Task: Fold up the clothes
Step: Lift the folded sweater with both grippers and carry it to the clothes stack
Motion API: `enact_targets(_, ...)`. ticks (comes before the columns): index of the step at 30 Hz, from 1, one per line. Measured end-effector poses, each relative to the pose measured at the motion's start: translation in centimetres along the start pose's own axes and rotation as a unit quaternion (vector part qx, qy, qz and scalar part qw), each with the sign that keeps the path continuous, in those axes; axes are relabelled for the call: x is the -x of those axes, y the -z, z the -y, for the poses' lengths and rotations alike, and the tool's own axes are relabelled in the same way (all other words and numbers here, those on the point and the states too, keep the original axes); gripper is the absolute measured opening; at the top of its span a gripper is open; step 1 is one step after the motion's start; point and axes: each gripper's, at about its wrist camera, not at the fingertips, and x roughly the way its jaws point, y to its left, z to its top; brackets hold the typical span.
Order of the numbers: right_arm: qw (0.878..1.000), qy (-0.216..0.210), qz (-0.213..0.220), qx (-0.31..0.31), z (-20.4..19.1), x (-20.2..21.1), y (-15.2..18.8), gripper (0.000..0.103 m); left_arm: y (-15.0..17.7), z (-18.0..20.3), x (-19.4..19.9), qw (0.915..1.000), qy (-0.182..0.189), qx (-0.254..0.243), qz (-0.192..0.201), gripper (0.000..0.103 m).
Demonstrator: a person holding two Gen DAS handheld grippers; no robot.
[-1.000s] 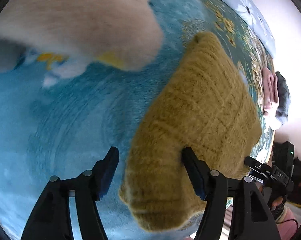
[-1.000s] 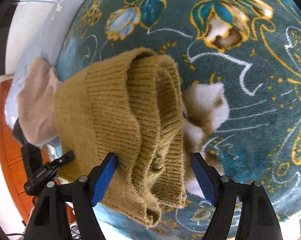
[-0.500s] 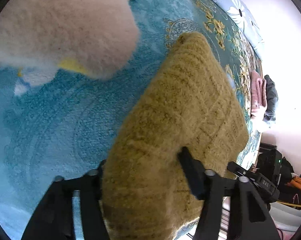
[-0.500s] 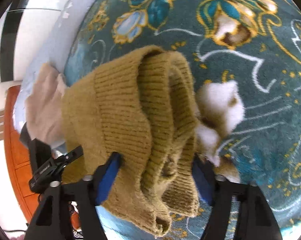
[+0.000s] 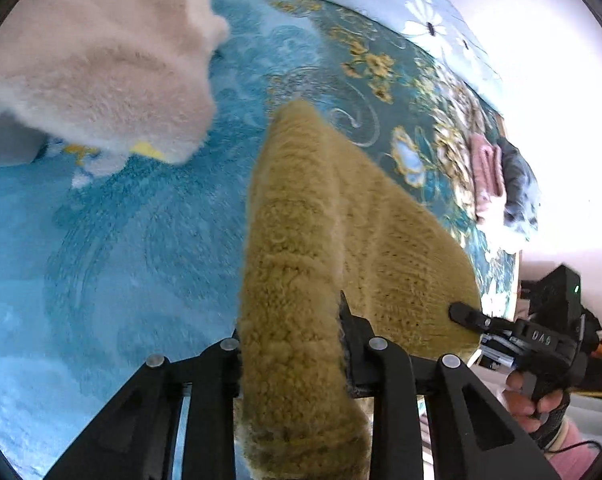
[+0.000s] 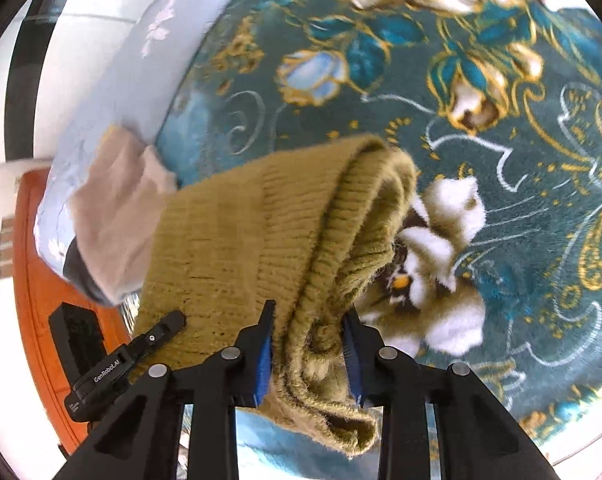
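Observation:
An olive-yellow knit sweater (image 5: 341,224) lies on a teal floral blanket (image 5: 113,240). My left gripper (image 5: 289,332) is shut on the sweater's near edge, the fabric bunched between its jaws. My right gripper (image 6: 309,344) is shut on the ribbed folded hem of the same sweater (image 6: 269,236). The right gripper also shows at the lower right of the left wrist view (image 5: 465,314). The left gripper shows at the lower left of the right wrist view (image 6: 169,326).
A fluffy cream garment (image 5: 101,60) lies at the upper left, close to the sweater. Folded pink (image 5: 487,172) and grey (image 5: 519,184) clothes sit at the blanket's far right edge. A beige garment (image 6: 113,216) lies near the bed's edge, above orange-red furniture (image 6: 41,264).
Both grippers have closed on the sweater's near edge, which was between open jaws a second ago. The edge is now bunched and lifted a little.

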Motion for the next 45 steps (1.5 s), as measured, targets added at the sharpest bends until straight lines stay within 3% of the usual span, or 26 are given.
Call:
enact_targets(6,1.0,0.012,-0.01,0.021,-1.8,4.5,1.8,0.032,3.7,2.2,3.3,0.9999,0.014,0.008,0.004,0.028)
enact_targets(12,0.999,0.009,-0.006,0.053,-6.0,7.8,2.0,0.032,5.5,3.4,7.9,0.9989,0.022,0.023,0.036,0.028)
enact_targets(17,0.995,-0.008,0.006,0.1,-9.7,10.7,1.1,0.032,5.0,5.6,11.4,0.9966,0.015,0.023,0.078,0.028)
enact_targets(22,0.988,-0.048,0.019,0.142,-10.8,13.9,-1.2,0.032,3.6,10.4,13.2,0.992,-0.005,0.01,0.126,0.028)
enact_targets(28,0.979,-0.09,0.02,0.181,-7.5,19.0,-6.7,0.032,2.7,19.7,11.4,0.9845,-0.029,0.008,0.173,0.028)
enact_targets(32,0.972,-0.102,0.014,0.211,-3.5,24.0,-12.5,0.032,2.2,27.4,8.2,0.9814,-0.018,0.029,0.189,0.028)
enact_targets(39,0.974,-0.091,0.04,0.205,5.0,34.0,-20.8,0.032,-0.5,41.1,2.4,0.9867,0.003,-0.011,0.162,0.028)
enact_targets(45,0.979,-0.083,0.082,0.166,12.2,40.6,-25.8,0.032,-4.1,50.6,-3.1,0.9916,0.013,-0.075,0.105,0.028)
